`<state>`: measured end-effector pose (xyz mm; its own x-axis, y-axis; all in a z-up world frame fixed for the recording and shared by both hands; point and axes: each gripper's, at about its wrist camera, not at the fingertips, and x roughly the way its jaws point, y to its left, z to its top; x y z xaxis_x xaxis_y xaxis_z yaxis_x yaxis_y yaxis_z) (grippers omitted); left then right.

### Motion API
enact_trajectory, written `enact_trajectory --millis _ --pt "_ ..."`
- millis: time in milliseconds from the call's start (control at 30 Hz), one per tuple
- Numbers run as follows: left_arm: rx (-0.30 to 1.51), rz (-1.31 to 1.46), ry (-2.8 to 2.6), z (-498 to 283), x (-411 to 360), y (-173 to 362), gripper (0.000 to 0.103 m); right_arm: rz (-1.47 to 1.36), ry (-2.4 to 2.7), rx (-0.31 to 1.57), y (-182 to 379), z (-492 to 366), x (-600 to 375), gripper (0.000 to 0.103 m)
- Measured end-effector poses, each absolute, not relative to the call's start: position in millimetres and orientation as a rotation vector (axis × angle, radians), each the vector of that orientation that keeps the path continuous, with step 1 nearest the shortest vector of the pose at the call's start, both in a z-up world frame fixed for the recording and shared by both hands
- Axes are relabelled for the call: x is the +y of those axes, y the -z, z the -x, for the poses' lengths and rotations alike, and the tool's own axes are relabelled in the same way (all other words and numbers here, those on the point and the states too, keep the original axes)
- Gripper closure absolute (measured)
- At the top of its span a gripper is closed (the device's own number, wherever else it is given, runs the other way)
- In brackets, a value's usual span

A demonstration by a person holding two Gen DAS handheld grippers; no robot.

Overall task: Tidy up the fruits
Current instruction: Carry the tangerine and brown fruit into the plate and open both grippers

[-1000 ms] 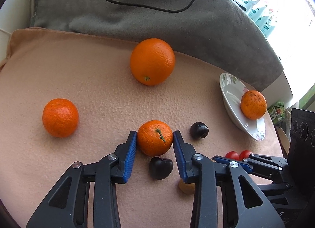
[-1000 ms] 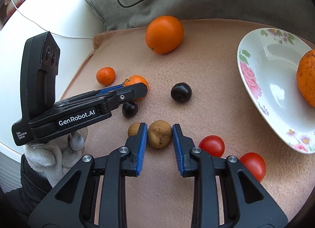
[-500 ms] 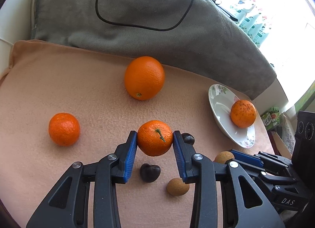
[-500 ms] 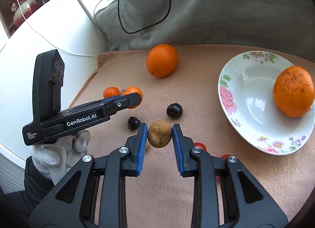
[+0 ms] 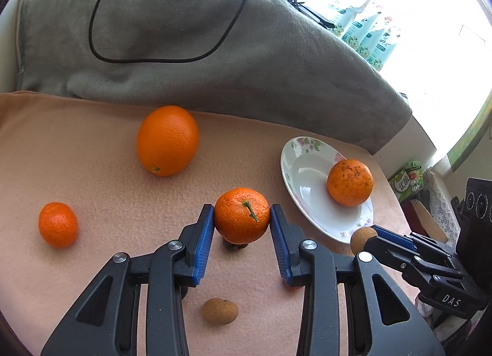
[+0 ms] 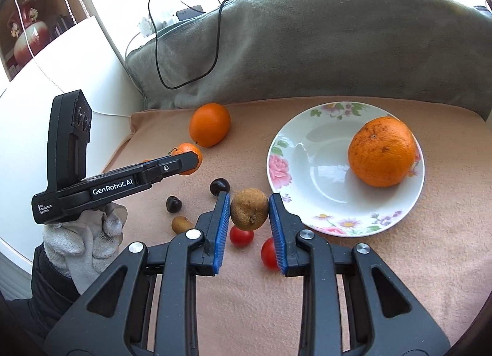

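Fruit is now airborne: left gripper [image 5: 242,224] pinches a mandarin [image 5: 242,215], right gripper [image 6: 249,214] pinches a brown fruit [image 6: 249,209], both lifted off the cloth [image 5: 92,146] toward the plate [image 6: 310,177].

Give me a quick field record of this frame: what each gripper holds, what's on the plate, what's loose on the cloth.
left gripper: shut on mandarin, lifted off the cloth
right gripper: shut on brown longan, lifted
plate: one speckled orange
loose on peach cloth: large orange, small mandarin, two dark cherries, second longan, two cherry tomatoes
backdrop: grey blanket with black cable
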<state>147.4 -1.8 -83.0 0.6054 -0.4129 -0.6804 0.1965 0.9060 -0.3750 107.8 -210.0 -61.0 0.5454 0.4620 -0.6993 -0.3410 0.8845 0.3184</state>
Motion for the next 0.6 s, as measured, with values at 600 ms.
enact_trajectory --millis 600 --pt "0.868 0.209 0.43 -178 -68 78 0.068 -0.155 -0.39 0.867 69 -110 -250 0.076"
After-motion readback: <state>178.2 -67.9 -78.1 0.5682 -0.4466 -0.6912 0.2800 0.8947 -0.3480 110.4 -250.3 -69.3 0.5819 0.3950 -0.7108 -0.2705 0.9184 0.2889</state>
